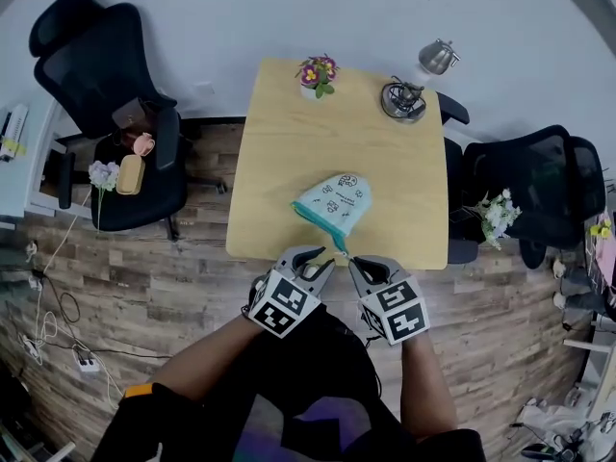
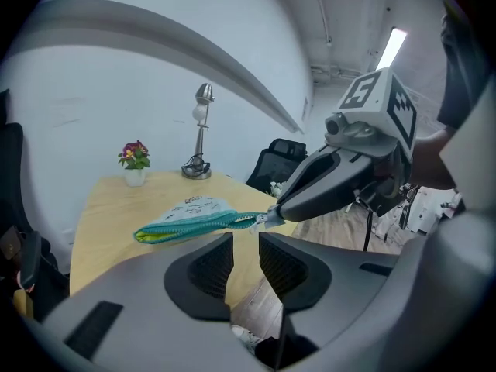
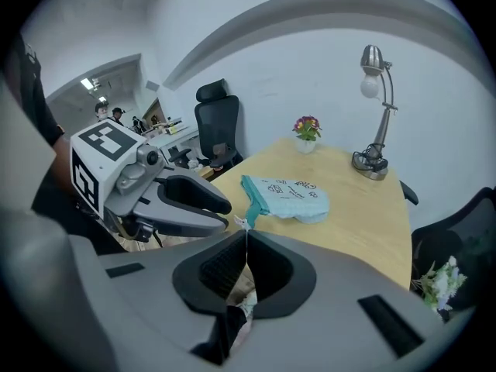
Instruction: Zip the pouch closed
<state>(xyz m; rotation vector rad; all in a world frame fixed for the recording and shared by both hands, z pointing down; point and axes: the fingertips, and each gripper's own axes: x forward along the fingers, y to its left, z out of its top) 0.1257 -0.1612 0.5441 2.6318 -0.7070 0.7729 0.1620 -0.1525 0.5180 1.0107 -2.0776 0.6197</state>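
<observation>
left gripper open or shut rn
Open. The left gripper shows its jaws apart with nothing between them; the pouch lies beyond them.

1 pouch [image 1: 333,203], 2 tongs [image 1: 318,256] [image 1: 354,260], 1 tbl [image 1: 289,162], 1 lamp [image 1: 402,101]

1. A white wall [image 1: 241,8] runs behind a light wooden bench [image 1: 289,162], whose far edge sits against it.
2. The floor [image 1: 192,287] is wood-look plank in mixed browns and greys.
3. A black office chair [image 1: 106,75] stands left of the bench, with small items piled on its seat. A second chair [image 1: 539,176], also black, stands to the right with white flowers [image 1: 496,210] by it.
4. Near the bench's far edge stand a potted plant [image 1: 317,72] with pink and yellow blooms and a silver lamp [image 1: 402,101].
5. Cables [image 1: 58,306] and a power strip [image 1: 85,359] lie on the floor at left.
6. A ceiling strip light [image 2: 394,46] glows overhead.
</observation>
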